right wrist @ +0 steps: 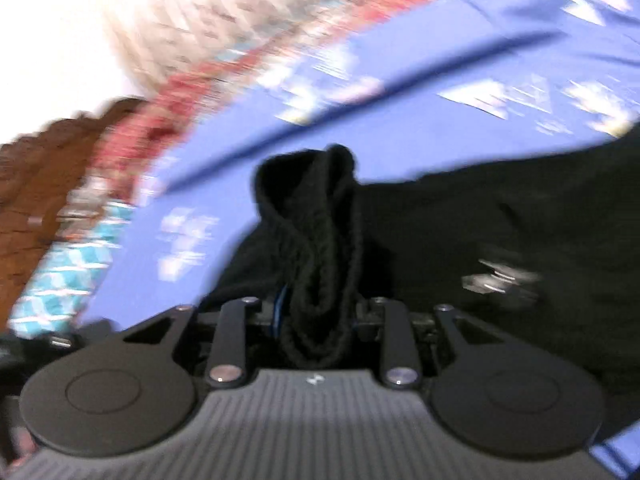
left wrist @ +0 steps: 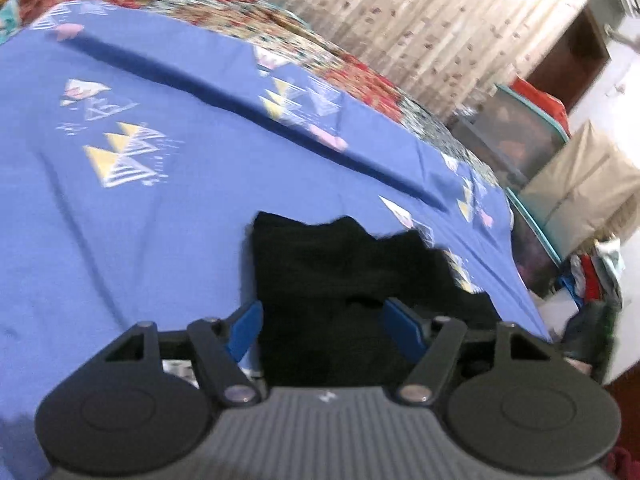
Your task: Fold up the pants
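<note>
The black pants (left wrist: 340, 280) lie on a bed covered by a blue sheet (left wrist: 160, 208) printed with pale triangles. In the right wrist view a bunched, ribbed band of the pants (right wrist: 320, 248) (likely the waistband, though blur makes it hard to be sure) stands up between the fingers of the right gripper (right wrist: 320, 316), which are drawn in close against it on both sides and grip it; the rest of the dark cloth spreads away to the right of those fingers. In the left wrist view the left gripper (left wrist: 324, 324) has its blue fingers (left wrist: 404, 326) spread wide, with the black cloth lying between and just ahead of them, the pads not pressing on it. Beyond the fingers, past the sheet, a red floral blanket (left wrist: 360, 80) runs along the bed's far edge, with a patterned curtain (left wrist: 420, 20) behind it and storage boxes (left wrist: 520, 136) to the right.
</note>
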{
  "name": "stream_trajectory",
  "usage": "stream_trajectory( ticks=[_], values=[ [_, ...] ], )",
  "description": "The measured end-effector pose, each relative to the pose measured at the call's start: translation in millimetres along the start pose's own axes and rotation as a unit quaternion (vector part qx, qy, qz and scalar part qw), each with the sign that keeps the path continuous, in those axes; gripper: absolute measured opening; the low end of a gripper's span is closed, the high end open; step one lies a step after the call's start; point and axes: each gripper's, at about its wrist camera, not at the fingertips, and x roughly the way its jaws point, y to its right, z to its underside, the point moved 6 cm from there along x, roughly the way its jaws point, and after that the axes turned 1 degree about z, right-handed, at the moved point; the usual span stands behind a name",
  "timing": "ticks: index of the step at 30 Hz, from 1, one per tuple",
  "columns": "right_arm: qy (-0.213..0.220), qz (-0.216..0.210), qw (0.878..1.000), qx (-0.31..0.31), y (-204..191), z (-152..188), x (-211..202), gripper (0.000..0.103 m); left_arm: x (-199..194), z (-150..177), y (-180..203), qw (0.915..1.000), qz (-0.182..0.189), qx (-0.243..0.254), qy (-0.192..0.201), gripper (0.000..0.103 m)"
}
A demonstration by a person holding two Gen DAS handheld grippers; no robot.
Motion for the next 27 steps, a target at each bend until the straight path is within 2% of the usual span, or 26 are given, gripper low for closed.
stream_trajectory(
  ticks=[1,2,3,4,8,10,12,14,16,18,23,26,27],
  values=[
    [-0.012,0.02,1.0,0.002,7.6,3.9,5.8,0.04,9.0,1.5,7.8,0.9999,0.003,0.01,-0.008,0.064],
    [-0.019,0.04,0.999,0.0,14.2,7.9,9.7,0.048,17.7,2.8,13.7,0.9997,0.004,0.019,-0.016,0.062],
    [-0.011,0.053,0.999,0.002,17.0,9.7,7.4,0.057,26.4,4.6,19.4,0.9993,0.007,0.026,-0.026,0.056],
    [0.002,0.059,0.998,0.007,18.7,9.0,0.1,0.06,31.7,6.7,24.4,0.999,0.012,0.029,-0.033,0.05],
    [0.077,0.056,0.995,-0.004,11.9,-8.7,-31.2,0.059,46.2,13.7,44.0,0.9966,0.042,0.051,-0.05,0.033],
    [0.095,0.04,0.995,-0.013,2.7,-13.7,-36.1,0.053,52.0,19.5,49.9,0.9948,0.05,0.063,-0.062,0.024],
    [0.081,0.009,0.996,-0.021,-2.2,-13.7,-33.5,0.039,57.9,28.0,52.8,0.9931,0.051,0.072,-0.077,0.023],
    [0.055,-0.01,0.998,-0.025,-3.9,-5.1,-25.4,0.034,64.6,37.1,51.4,0.9914,0.039,0.081,-0.095,0.023],
    [0.011,-0.009,1.0,-0.02,-0.2,7.6,-5.1,0.034,72.9,48.2,46.1,0.9876,0.008,0.096,-0.123,0.022],
    [-0.031,0.013,0.999,-0.006,8.4,19.9,12.8,0.029,80.1,59.0,38.8,0.9821,-0.024,0.113,-0.148,0.016],
    [-0.029,0.01,1.0,-0.005,10.2,16.6,20.6,0.031,77.9,58.3,36.8,0.9839,-0.018,0.096,-0.149,0.017],
    [-0.022,-0.016,1.0,0.008,16.2,15.2,-4.0,0.033,70.4,49.1,43.5,0.9848,-0.006,0.086,-0.151,0.019],
    [-0.012,-0.025,0.999,0.015,18.9,12.5,-17.6,0.038,65.8,44.8,46.1,0.9856,0.0,0.083,-0.147,0.023]
  ],
)
